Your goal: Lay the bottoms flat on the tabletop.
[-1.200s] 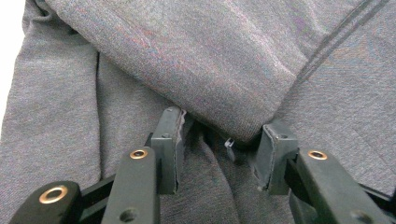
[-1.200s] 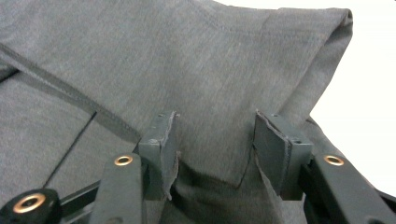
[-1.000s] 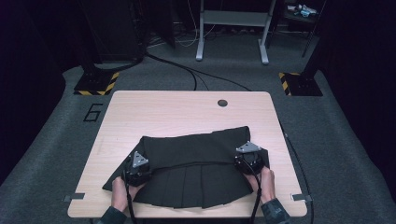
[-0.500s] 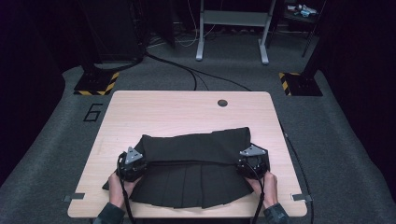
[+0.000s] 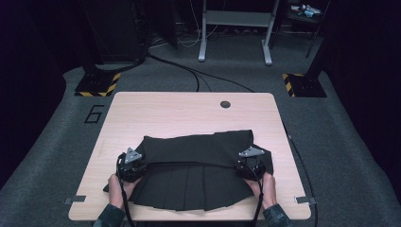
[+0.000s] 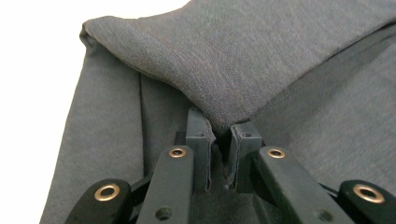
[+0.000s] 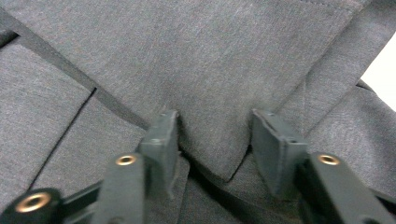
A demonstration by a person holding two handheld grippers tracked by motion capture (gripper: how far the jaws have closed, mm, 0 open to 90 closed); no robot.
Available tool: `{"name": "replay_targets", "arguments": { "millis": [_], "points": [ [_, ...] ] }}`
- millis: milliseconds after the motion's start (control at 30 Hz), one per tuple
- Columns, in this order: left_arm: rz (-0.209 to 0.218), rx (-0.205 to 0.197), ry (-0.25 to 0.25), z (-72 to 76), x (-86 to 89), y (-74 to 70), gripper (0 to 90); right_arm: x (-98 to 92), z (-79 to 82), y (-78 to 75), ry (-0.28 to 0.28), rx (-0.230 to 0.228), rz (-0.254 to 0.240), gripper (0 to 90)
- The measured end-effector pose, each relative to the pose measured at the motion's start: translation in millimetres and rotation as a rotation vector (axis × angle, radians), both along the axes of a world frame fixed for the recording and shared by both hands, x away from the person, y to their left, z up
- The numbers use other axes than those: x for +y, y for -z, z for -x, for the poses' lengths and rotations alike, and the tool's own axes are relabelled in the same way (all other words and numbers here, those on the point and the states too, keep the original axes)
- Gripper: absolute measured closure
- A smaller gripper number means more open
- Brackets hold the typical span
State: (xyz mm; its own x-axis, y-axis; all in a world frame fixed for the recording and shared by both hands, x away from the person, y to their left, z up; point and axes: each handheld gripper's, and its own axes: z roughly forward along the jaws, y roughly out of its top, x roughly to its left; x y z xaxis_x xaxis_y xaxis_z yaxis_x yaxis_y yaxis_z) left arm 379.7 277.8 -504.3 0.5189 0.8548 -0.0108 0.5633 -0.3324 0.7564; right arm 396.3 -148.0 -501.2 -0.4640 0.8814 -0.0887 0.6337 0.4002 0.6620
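Your left gripper [image 6: 219,154] pinches the dark grey pleated skirt's [image 5: 198,175] folded-over flap, your right gripper's [image 7: 215,149] jaws, just closing, straddle it half-open, its fold running hand-to-hand across the pale wooden desk's [image 5: 189,113] near half.

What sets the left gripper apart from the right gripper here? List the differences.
The left gripper has its jaws nearly together, pinching a corner of the dark skirt; the right gripper has its jaws well apart, the cloth corner lying loose between them, and they have just been closing. The left gripper sits at the skirt's left fold corner, the right gripper at its right. Both rest on the skirt, each in a hand, at the folded-over edge.
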Motion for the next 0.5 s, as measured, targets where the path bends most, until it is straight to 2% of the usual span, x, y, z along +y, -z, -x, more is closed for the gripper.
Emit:
{"name": "replay_targets", "arguments": {
  "millis": [133, 200, 233, 300, 500],
  "points": [
    [0.0, -0.001, 0.002, 1.0, -0.8, 0.2, 80.7, -2.9, -0.4, -2.4, -0.007, 0.0, -0.01, 73.1],
    [-0.002, -0.003, 0.007, 1.0, -0.8, -1.0, 80.7, -6.4, -3.5, -3.6, -0.021, 0.007, -0.024, 79.3],
    [-0.002, -0.003, 0.007, 1.0, -0.8, -1.0, 80.7, -7.6, -4.7, -4.0, -0.026, -0.004, -0.035, 82.0],
    [0.003, -0.014, 0.002, 1.4, -1.1, -2.2, 80.7, -8.3, -3.8, -7.9, -0.026, -0.006, -0.045, 83.8],
    [-0.002, -0.029, 0.023, 5.7, -0.7, -12.3, 80.9, -9.2, 7.5, -21.7, -0.035, -0.071, -0.051, 84.4]
  ]
}}
